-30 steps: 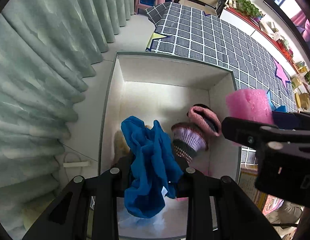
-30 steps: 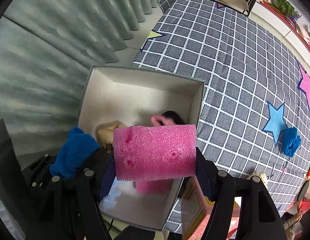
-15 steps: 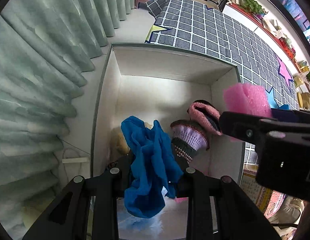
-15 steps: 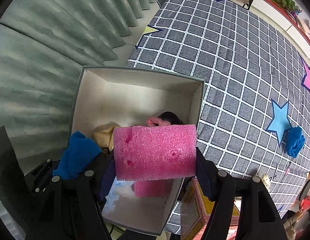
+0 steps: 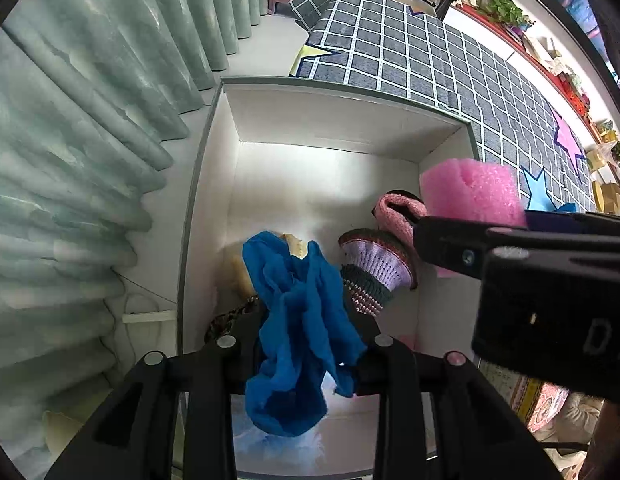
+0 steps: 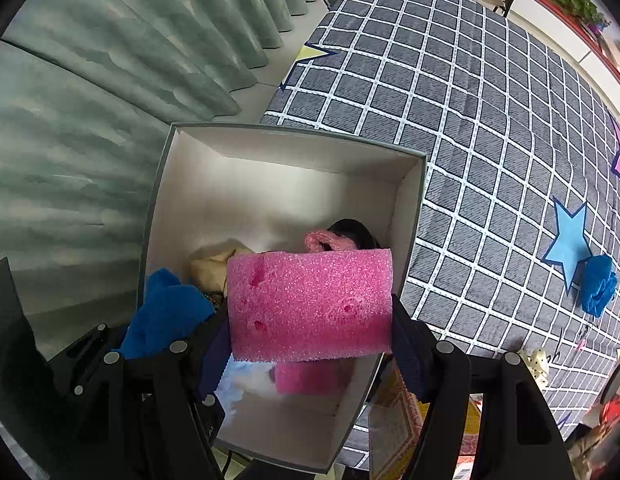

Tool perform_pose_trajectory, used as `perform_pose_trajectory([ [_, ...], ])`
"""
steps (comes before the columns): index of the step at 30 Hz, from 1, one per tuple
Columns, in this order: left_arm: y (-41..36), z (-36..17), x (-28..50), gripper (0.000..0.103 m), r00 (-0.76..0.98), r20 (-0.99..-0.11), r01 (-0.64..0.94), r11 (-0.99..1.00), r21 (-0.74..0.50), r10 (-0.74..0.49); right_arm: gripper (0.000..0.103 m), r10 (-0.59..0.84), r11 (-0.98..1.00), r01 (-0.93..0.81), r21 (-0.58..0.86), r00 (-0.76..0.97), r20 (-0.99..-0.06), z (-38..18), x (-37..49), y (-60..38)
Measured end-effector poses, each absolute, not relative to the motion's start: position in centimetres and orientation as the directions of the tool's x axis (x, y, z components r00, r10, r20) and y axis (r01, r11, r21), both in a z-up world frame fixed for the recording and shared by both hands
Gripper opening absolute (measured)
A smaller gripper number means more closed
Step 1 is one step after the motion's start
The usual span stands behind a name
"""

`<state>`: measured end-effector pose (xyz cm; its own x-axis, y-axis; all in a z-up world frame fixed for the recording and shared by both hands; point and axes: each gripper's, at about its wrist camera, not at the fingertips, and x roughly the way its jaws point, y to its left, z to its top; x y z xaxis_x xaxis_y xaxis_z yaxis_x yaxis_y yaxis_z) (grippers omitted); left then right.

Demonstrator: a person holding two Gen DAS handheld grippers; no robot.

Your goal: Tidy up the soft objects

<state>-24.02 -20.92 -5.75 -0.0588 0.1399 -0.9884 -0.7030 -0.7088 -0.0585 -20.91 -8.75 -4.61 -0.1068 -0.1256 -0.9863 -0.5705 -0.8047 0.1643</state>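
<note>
Progress somewhere past the middle, judging by the lie of things. Nearest, left tool (image 5: 305,332) pointing down over the box (image 5: 213,208), jaws narrow and just now easing apart, blue cloth (image 5: 297,312) bunched between them, touching both fingers and hanging above the box floor, not yet dropped. Beside it, right tool (image 6: 310,320) clamped at a middling width on pink sponge (image 6: 310,292), held level over the box's right-hand side, likewise not yet put in. Below, already stowed on the box floor: second pink piece (image 6: 305,378) under the held sponge, beige soft thing (image 5: 239,272) by the left wall, purple knit piece (image 5: 374,264) and pink knit piece (image 5: 398,212) toward the right wall. Far half of the box floor bare. Farther off, probably left to fetch: blue ruffled bundle (image 6: 598,284) lying on the checked bed cover (image 6: 490,120) just beside a blue star patch, well apart from the box; possibly also a small spotted thing (image 6: 536,362) near the bed's edge, too small to identify. Hard to judge: how firmly the left pads grip the cloth. Hidden behind both tools and the hanging cloth: near end of the box floor. Dark braided strip (image 5: 229,318) peeking out by the left finger, nature unclear. Printed carton beside the box mostly covered by the right tool. Beyond, green curtain (image 5: 89,120) and the bed's far end warped and cut off at the lens edge.
</note>
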Motion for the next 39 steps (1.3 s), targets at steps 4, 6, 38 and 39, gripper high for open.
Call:
perform_pose_trajectory([
  [4,-21.3,-5.9,-23.9,0.070,-0.054,-0.992,-0.701,-0.712,-0.044,0.114,0.084,-0.157,-0.796,-0.576,0.185,-0.098,-0.983,-5.2,-20.8,-8.6],
  [6,-21.5,-5.8,-23.8,0.083,-0.059,-0.992,-0.700,-0.713,-0.037,0.109,0.088,-0.165,-0.787,-0.586,0.194,-0.102,-0.981,-5.2,-20.5,-8.4],
  [38,-27.7,1.9,-18.8,0.103,-0.079,-0.959,-0.745,-0.655,-0.124,0.271,0.103,-0.058,-0.768,-0.605,0.211,-0.262,-0.963,2.4,-12.2,-12.9],
  [39,-27.8,1.6,-18.7,0.103,-0.076,-0.967,-0.749,-0.654,-0.105,0.242,0.103,-0.046,-0.771,-0.603,0.203,-0.265,-0.963,2.6,-11.8,-13.3],
])
